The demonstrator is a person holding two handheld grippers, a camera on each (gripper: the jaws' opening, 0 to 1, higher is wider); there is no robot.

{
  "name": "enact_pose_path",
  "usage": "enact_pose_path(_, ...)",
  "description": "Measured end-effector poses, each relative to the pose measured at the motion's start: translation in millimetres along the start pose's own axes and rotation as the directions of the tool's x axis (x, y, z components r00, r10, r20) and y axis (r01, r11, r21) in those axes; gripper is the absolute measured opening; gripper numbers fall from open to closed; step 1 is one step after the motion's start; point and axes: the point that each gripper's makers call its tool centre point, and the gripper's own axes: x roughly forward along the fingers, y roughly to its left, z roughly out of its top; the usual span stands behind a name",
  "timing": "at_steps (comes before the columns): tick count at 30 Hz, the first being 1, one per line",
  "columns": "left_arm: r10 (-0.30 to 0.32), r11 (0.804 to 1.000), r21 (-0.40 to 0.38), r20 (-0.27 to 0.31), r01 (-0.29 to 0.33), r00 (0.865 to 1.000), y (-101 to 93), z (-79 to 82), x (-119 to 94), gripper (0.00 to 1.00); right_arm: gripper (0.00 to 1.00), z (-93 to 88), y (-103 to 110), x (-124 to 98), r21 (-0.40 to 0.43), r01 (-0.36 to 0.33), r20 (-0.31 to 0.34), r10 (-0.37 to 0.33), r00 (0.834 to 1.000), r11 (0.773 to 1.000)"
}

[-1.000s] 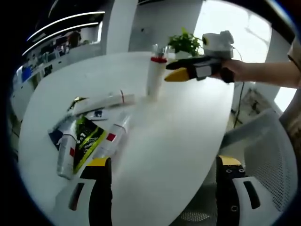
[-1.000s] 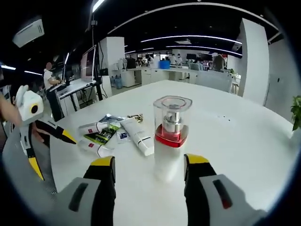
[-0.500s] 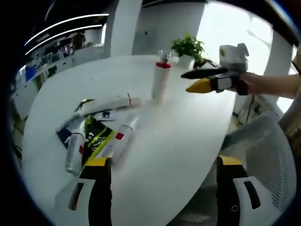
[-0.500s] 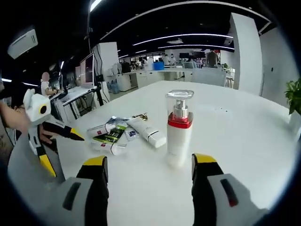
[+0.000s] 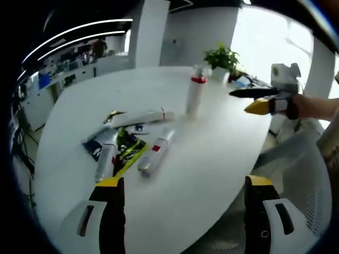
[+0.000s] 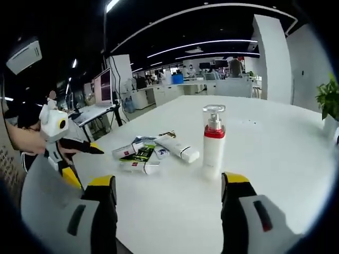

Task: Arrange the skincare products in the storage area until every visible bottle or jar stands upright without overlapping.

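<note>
**Handling the tubes that lie flat, with one bottle already upright**

Reading near to far in the left gripper view, the left gripper (image 5: 180,203) hangs with its jaws spread wide and nothing between them, at the near edge of the white table (image 5: 212,153). Just beyond lies the heap of skincare products (image 5: 127,143): a slim white tube with a red patch (image 5: 155,156), a silver tube (image 5: 104,162), a green and black sachet (image 5: 127,151) and a long white tube (image 5: 139,117), some overlapping. They look light and smooth, likely slippery, and the tubes probably give under pressure, so a hold near the stiffer cap end seems safest. Farther off, the pump bottle (image 5: 195,95) stands upright, apart from the heap; it looks rigid, tall and easy to tip. The right gripper (image 6: 169,203) is likewise open and empty, short of the bottle. No lettering on any label is legible.
</note>
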Motion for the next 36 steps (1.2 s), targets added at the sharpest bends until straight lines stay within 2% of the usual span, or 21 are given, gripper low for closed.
enact_pose_path(12,0.042,0.999,-0.021,0.013,-0.042,0.999,10.1,-6.4,-23,0.93,0.86,-8.9,14,-10,0.016,0.008,-0.012,-0.008,1.000,1.000)
enact_pose_path(23,0.048,0.999,-0.025,0.011,-0.048,0.999,12.7,-6.6,-29,0.93,0.87,-12.9,19,-16,0.049,0.031,-0.002,-0.031,1.000,0.998)
enact_pose_path(36,0.069,0.997,-0.044,0.021,-0.068,0.997,16.1,-5.9,-39,0.93,0.87,-16.8,22,-23,0.029,0.044,-0.023,-0.043,0.999,0.999)
